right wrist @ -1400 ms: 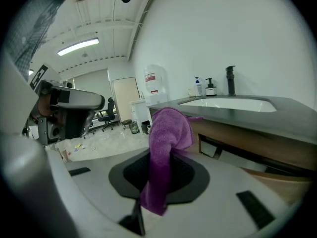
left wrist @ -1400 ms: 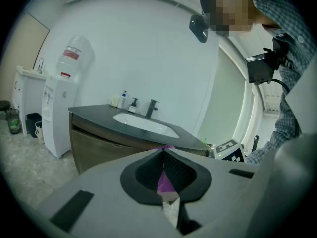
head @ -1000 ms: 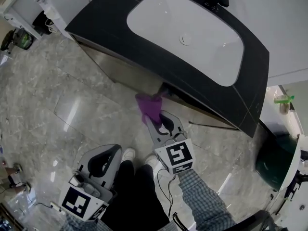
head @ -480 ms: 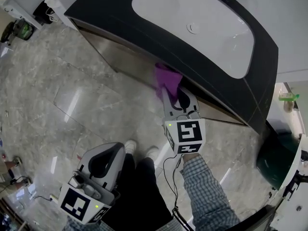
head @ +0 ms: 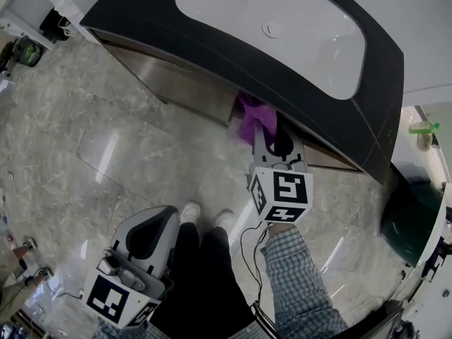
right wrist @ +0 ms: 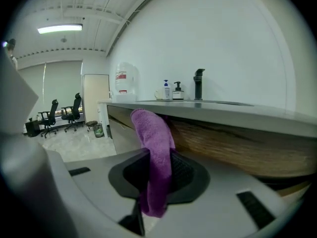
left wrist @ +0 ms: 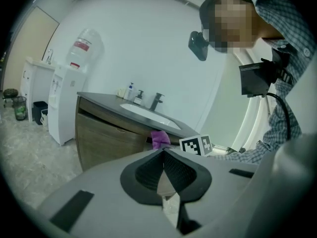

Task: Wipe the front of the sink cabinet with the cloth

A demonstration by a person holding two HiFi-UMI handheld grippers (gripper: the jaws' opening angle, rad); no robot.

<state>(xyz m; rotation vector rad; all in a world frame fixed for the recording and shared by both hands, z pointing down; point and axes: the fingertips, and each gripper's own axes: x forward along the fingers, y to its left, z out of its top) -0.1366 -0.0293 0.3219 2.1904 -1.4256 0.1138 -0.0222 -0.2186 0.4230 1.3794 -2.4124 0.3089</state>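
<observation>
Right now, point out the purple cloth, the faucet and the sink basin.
purple cloth (right wrist: 155, 155), right gripper view, fold between jaws
faucet (right wrist: 198, 86), right gripper view, upright stem
sink basin (head: 318, 48), head view, bare white floor

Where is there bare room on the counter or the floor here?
Bare: the dark counter strip left of the basin, and the floor between the cabinet and the left tool. Crowded: under the counter edge, where the right tool holds the cloth.

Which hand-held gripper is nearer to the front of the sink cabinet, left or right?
Right. The right hand-held gripper is at the cabinet front, shut on the purple cloth. The left hand-held gripper is back beside the person's legs.
</observation>
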